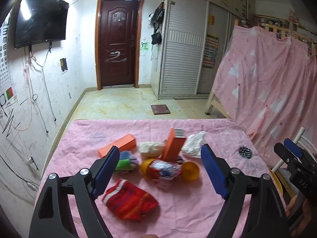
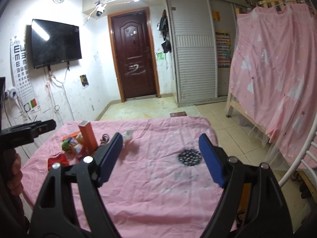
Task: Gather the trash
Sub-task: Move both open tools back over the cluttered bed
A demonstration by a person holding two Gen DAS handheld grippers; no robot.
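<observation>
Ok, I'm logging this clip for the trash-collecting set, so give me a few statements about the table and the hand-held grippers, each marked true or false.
1. The left hand-held gripper is open and holds nothing. True.
2. One orange box stands upright on the pink cloth. True.
3. The right hand-held gripper is shut on the white crumpled wrapper. False: it is open and empty, and the wrapper lies on the cloth.
4. The red knitted item hangs off the table edge. False: it lies flat on the cloth.
5. The door across the room is closed. True.
</observation>
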